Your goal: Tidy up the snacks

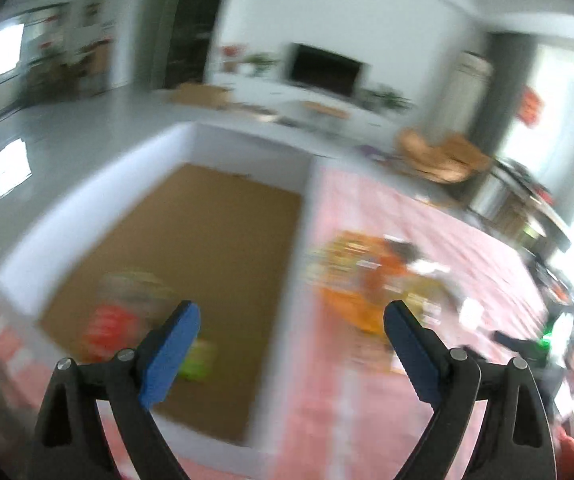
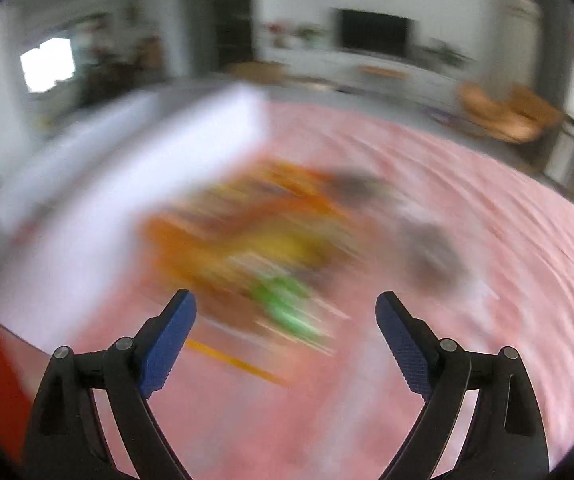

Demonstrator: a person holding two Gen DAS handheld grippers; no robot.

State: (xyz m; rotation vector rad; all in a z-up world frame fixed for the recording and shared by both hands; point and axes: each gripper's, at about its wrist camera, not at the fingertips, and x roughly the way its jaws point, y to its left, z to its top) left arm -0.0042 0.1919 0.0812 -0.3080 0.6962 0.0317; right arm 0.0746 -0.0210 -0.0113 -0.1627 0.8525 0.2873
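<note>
Left wrist: box wall between jaws.

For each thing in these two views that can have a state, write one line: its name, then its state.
Left gripper: open, nothing between its fingers.
Right gripper: open, nothing between its fingers.
White box: open-topped, a few snack packets on its brown floor.
Snack pile: loose on the pink cloth beside the box, blurred.
</note>
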